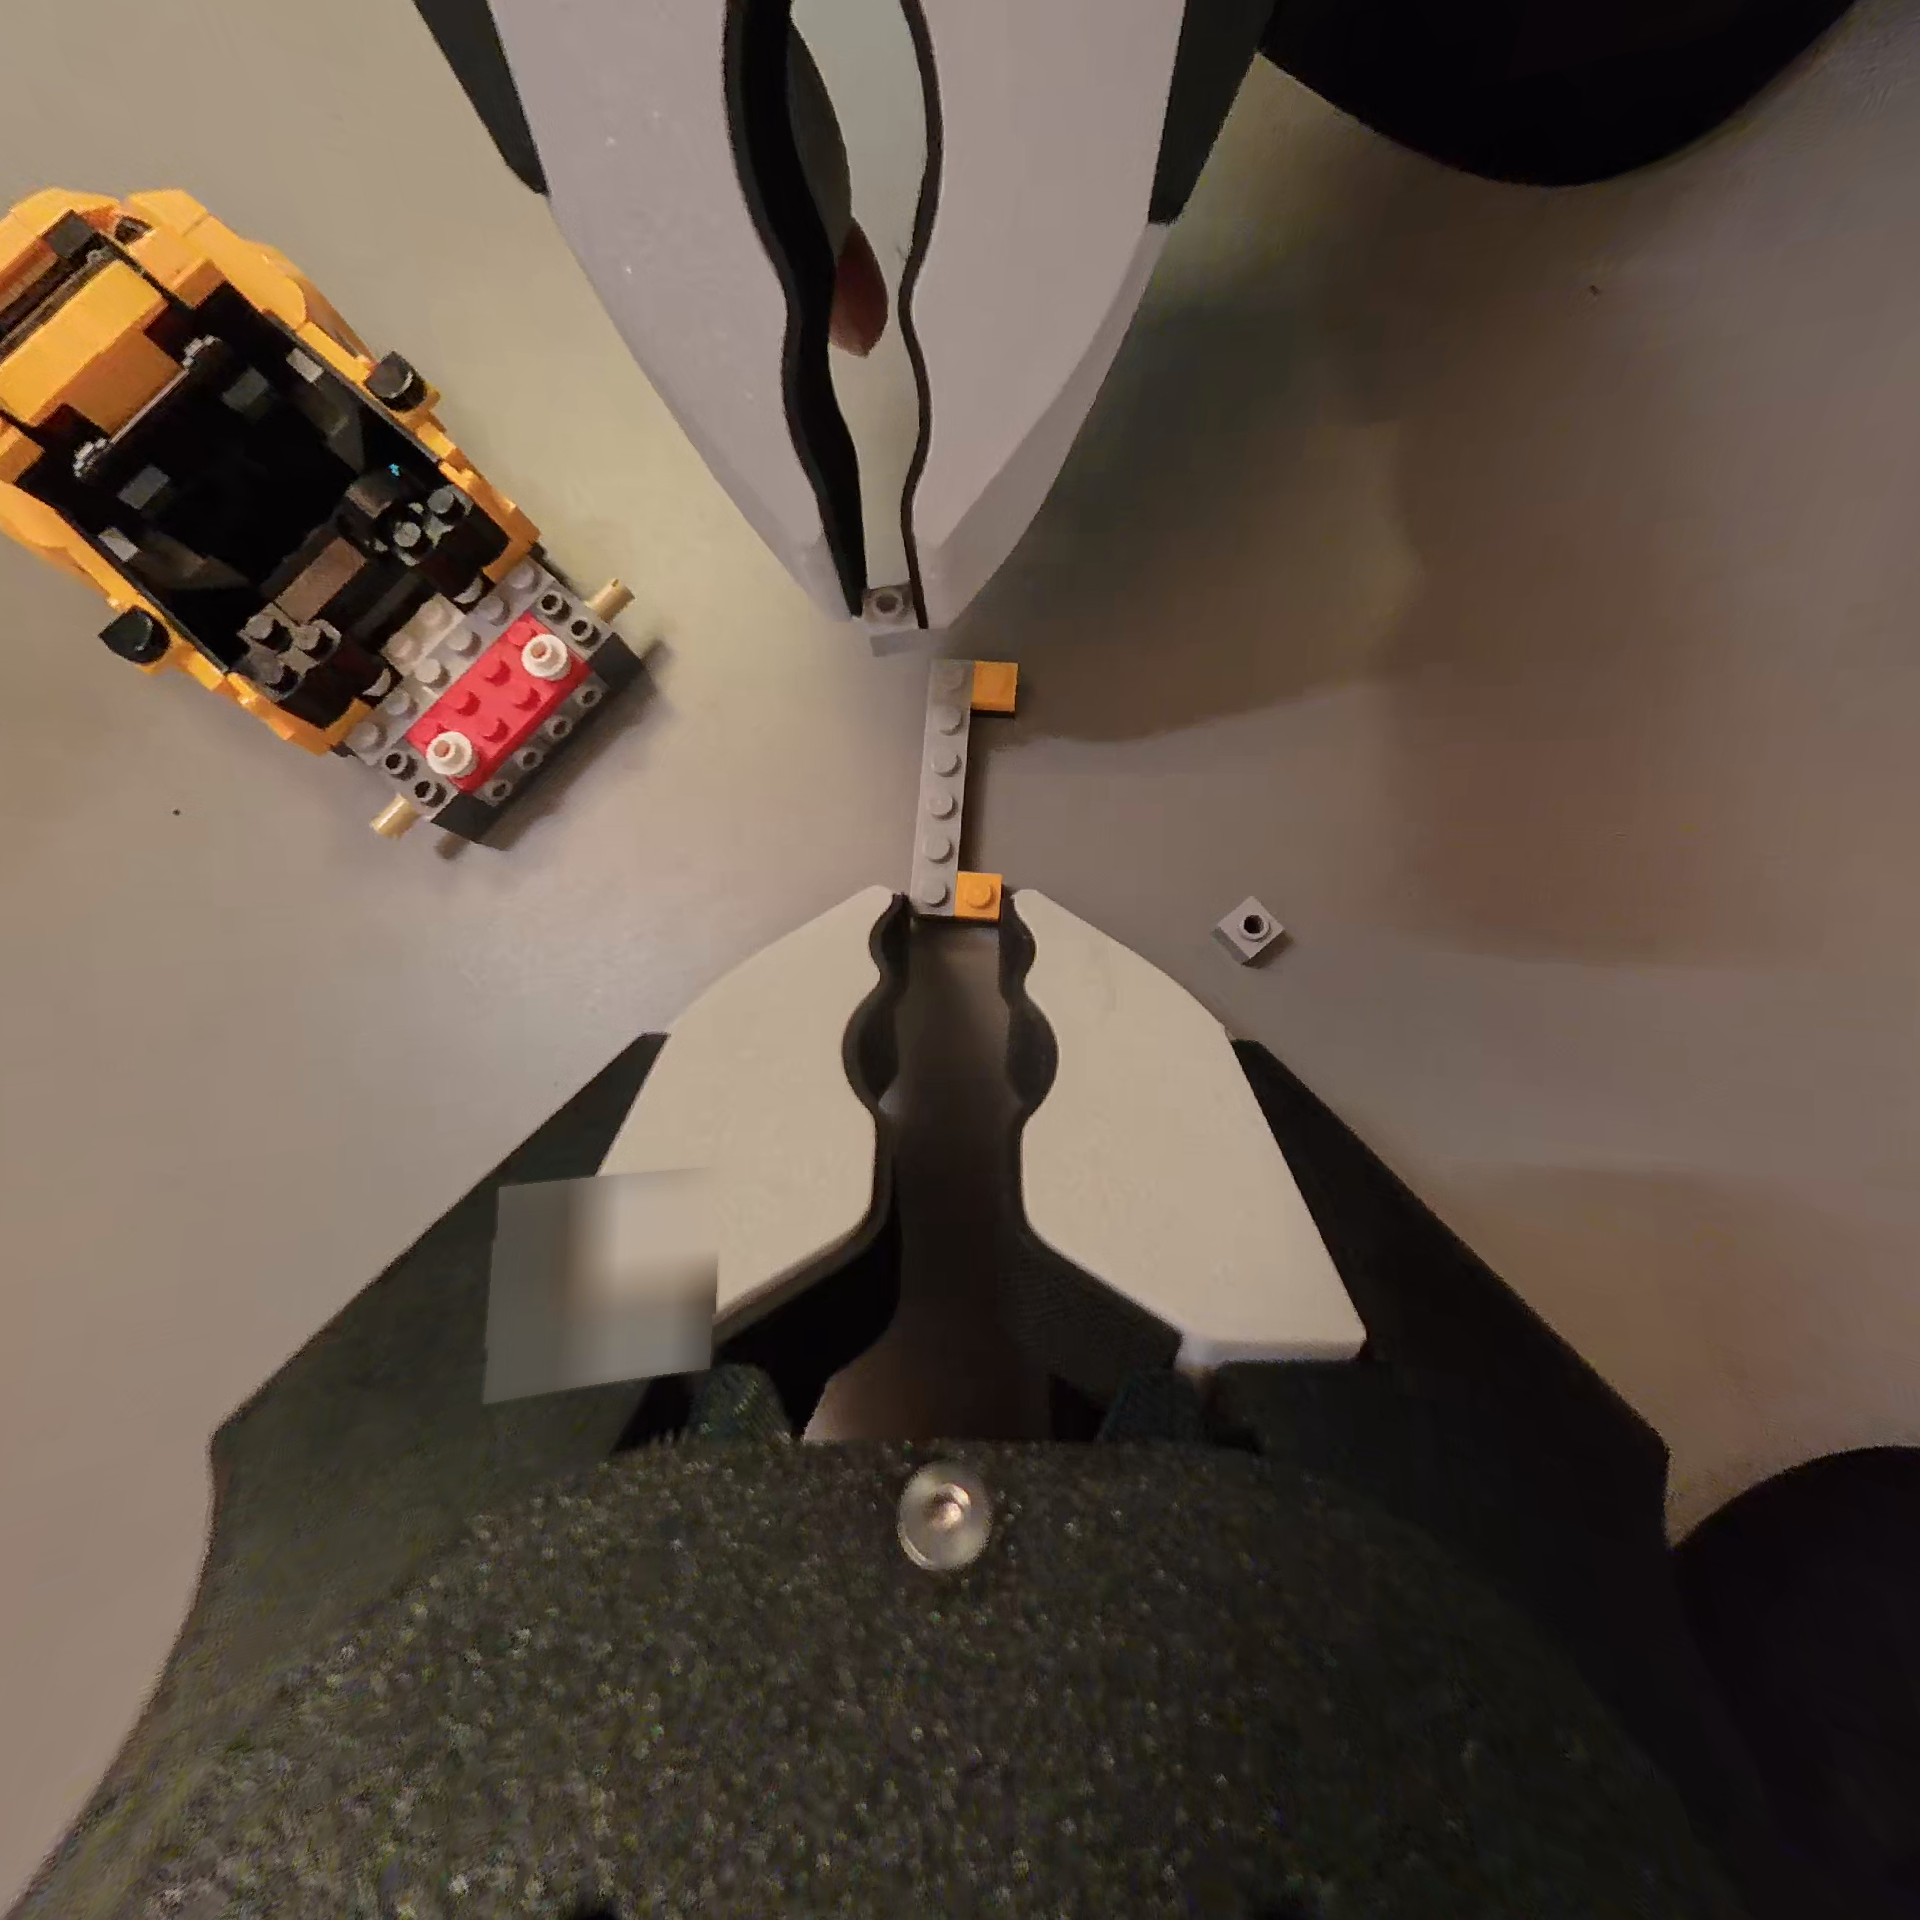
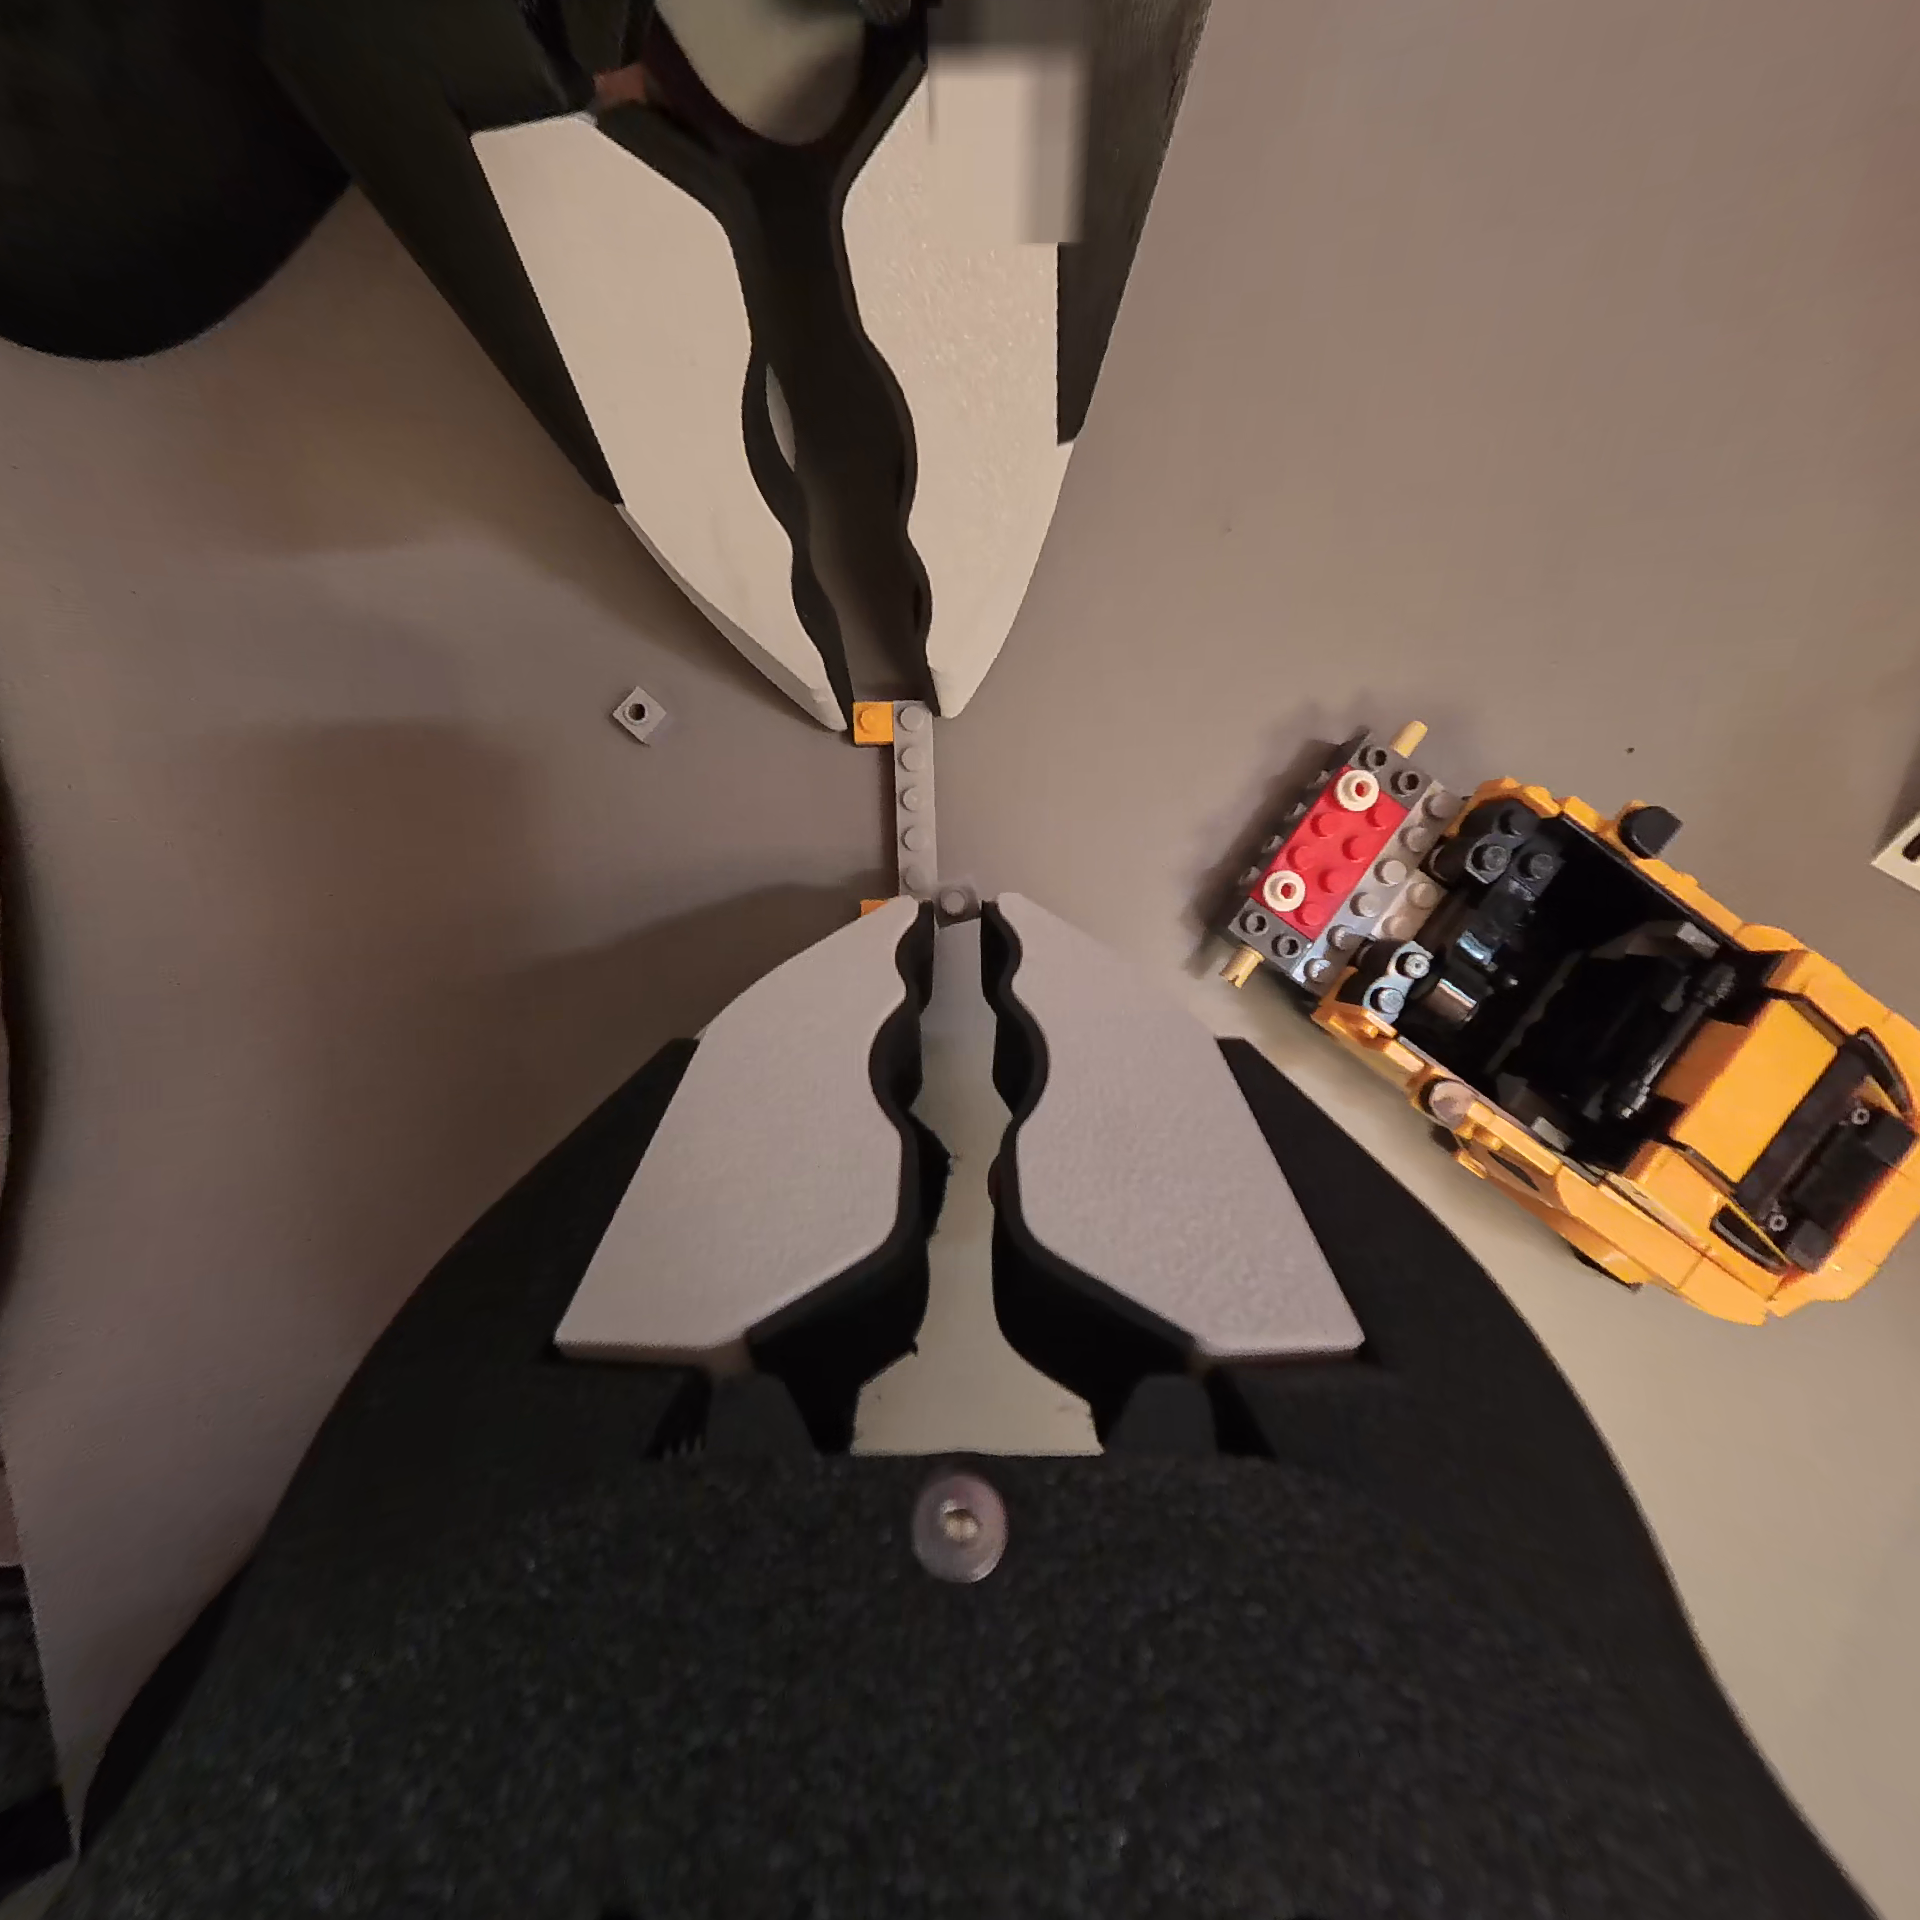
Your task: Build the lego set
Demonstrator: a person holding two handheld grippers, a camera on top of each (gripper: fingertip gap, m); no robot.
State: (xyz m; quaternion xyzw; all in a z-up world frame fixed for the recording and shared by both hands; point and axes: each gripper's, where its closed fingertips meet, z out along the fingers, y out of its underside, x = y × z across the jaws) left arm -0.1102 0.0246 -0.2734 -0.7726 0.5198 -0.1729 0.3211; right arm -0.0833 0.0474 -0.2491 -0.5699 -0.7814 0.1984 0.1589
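Your left gripper (image 1: 954,902) and right gripper (image 2: 951,904): pale grey fingers, wavy black pads, speckled black bodies, one silver screw (image 1: 943,1512) each

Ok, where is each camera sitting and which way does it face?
Left wrist view: on the left gripper, facing down at the table; its own fingers show, shut on the grey strip, right gripper opposite.
Right wrist view: on the right gripper, facing down from the opposite side; own fingers show, pinching a small grey plate.
Shared: strip, both grippers, orange car, loose grey plate.
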